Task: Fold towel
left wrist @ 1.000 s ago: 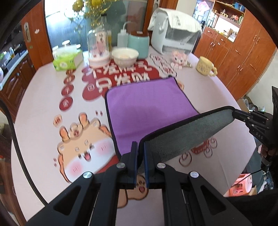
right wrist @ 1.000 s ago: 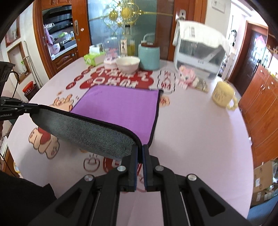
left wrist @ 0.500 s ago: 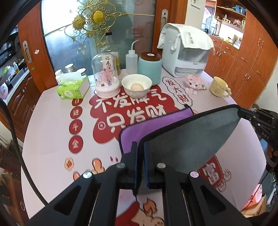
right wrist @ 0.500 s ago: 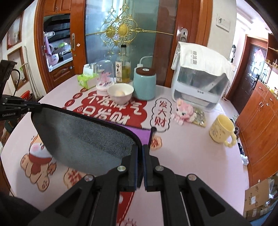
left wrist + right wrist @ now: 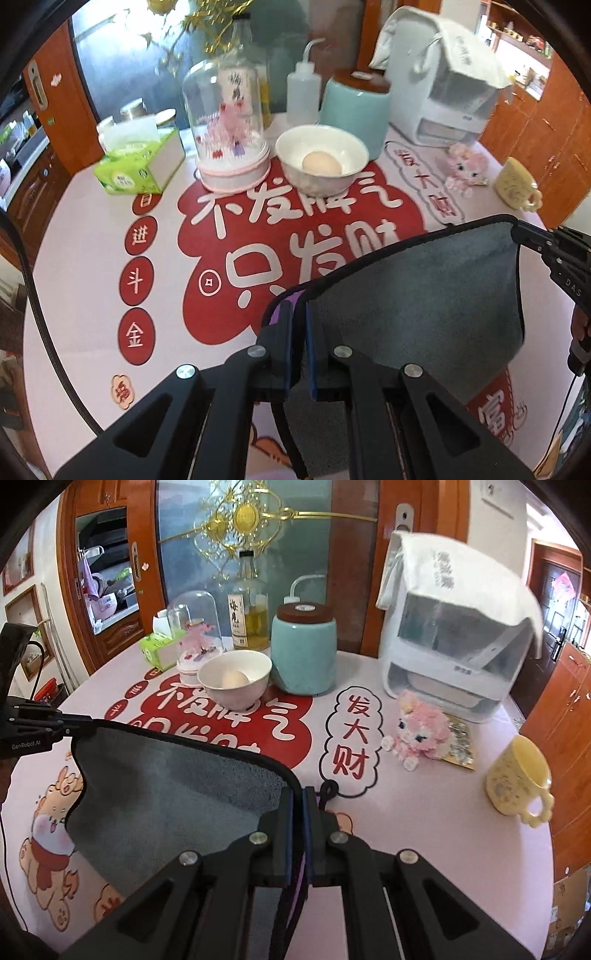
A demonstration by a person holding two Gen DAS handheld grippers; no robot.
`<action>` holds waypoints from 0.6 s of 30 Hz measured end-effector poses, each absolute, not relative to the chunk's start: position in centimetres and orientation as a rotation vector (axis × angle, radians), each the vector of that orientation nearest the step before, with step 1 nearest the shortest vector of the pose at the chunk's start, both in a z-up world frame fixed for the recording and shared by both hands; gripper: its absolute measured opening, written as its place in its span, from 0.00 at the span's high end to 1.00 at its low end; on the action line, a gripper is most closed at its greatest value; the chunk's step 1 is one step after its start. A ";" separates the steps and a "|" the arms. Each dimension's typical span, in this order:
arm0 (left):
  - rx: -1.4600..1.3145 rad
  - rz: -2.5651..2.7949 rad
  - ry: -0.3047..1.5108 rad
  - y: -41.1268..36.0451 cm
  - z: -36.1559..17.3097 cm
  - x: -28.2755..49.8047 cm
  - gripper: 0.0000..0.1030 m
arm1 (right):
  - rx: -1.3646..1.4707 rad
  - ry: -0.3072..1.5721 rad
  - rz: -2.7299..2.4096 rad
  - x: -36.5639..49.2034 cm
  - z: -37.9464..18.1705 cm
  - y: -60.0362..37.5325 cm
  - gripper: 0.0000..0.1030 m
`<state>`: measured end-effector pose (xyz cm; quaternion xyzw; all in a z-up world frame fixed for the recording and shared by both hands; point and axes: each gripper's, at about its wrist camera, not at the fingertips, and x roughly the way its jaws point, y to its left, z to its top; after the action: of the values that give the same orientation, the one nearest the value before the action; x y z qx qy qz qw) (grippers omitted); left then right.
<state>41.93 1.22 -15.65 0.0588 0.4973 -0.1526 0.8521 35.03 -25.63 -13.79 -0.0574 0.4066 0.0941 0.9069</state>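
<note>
The towel (image 5: 424,295) is purple on one side and grey on the other, with a black hem. Its grey side faces up as it is stretched between both grippers above the table. My left gripper (image 5: 299,314) is shut on one corner; a sliver of purple shows beside the fingers. My right gripper (image 5: 299,801) is shut on the other corner, and the grey side (image 5: 166,775) spreads to the left. Each gripper shows at the far edge of the other's view: the right one (image 5: 554,251), the left one (image 5: 37,723). The rest of the towel is hidden underneath.
On the printed tablecloth (image 5: 92,229) behind stand a white bowl with an egg (image 5: 321,158), a glass dome (image 5: 229,122), a tissue box (image 5: 136,162), a teal jar (image 5: 303,653), a white appliance (image 5: 454,642), a pink toy (image 5: 421,731) and a yellow mug (image 5: 517,775).
Both grippers have carried the held towel edge forward across the table, toward the bowl and jar. The purple face that lay open before is now covered by the grey side.
</note>
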 end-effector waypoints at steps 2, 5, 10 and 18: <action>0.115 -0.310 1.069 1.1 -16.8 42.8 0.95 | -0.119 0.851 0.203 35.9 -14.6 -25.6 0.95; 0.093 -0.283 1.099 1.3 -18.0 43.5 0.88 | -0.126 0.872 0.209 37.1 -16.1 -25.4 0.94; 0.080 -0.250 1.112 1.6 -18.6 43.8 0.71 | -0.103 0.916 0.208 38.1 -17.6 -25.7 0.76; 0.073 -0.213 1.089 2.2 -16.6 42.1 0.65 | -0.065 0.913 0.209 37.6 -16.9 -25.9 0.53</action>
<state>42.12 2.22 -16.59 0.0348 0.5171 -0.1009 0.8493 37.59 -25.92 -16.91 -0.0313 0.4401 0.1006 0.8917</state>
